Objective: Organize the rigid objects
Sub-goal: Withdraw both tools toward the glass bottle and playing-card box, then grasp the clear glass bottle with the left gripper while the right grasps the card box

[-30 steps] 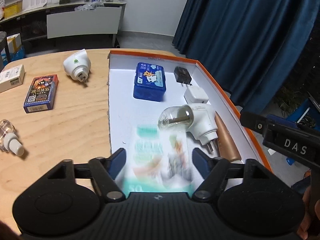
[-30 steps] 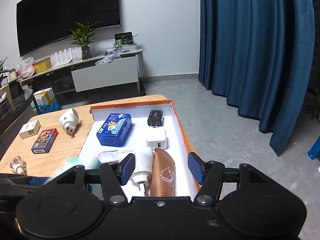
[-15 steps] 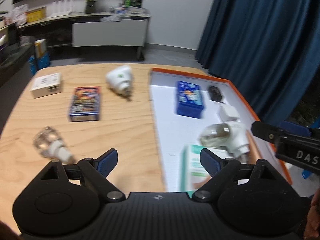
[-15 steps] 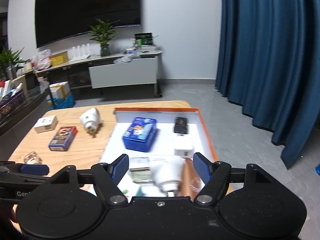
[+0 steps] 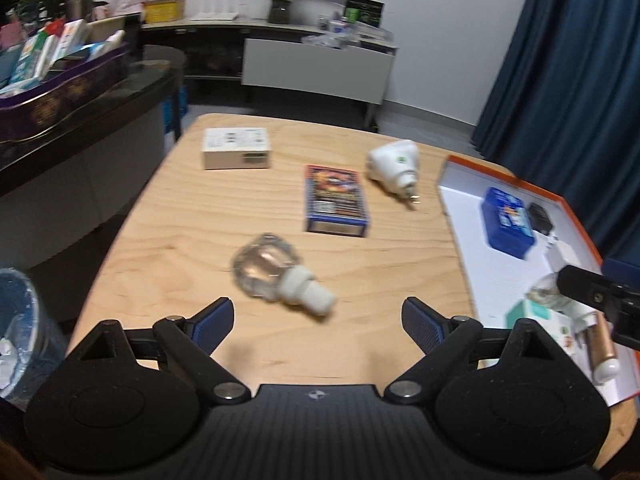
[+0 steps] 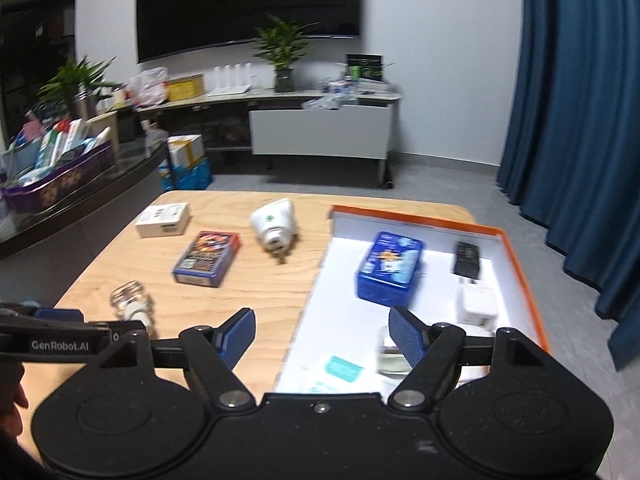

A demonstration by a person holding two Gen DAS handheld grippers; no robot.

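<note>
Wooden table (image 5: 192, 240) carries my orange-rimmed tray (image 6: 524, 264); left of it lie the clear bulb (image 5: 264, 276) and card box (image 5: 334, 204). Both my left gripper (image 5: 318, 322) and right gripper (image 6: 322, 334) are opening, nothing between the jaws.

"GenRobot.AI" stands on the left gripper's (image 6: 236, 334) black arm (white letters, right wrist view).

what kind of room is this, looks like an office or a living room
Probably a lounge or office-style room: a large dark wall screen hangs above a long low cabinet bearing a potted plant, with full-length blue curtains beside a wooden table.
</note>
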